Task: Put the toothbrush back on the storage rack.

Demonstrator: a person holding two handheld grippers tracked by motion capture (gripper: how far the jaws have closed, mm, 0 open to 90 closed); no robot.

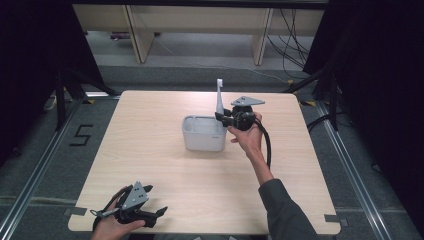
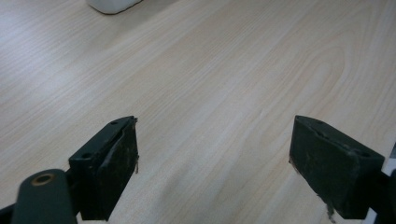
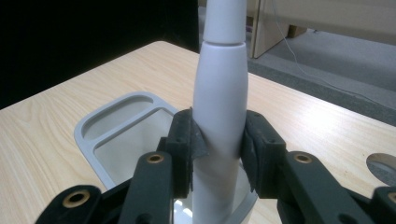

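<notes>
In the right gripper view, the white handle (image 3: pixel 220 93) runs off the top edge, so its upper end is cut off, and its foot is hidden behind the right gripper (image 3: pixel 219 144). In the left gripper view, the white container (image 2: pixel 112 4) is cropped to a corner. In the high view, the person's left hand (image 1: pixel 112 225) leaves the bottom edge.

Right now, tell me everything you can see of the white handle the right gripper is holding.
The white handle is smooth, plastic-looking and rounded, swelling in the middle, with a seam above to a narrower neck. It stands upright at the near right corner of the grey container. The right gripper clamps both pads on its sides. Its lower end is hidden.
</notes>
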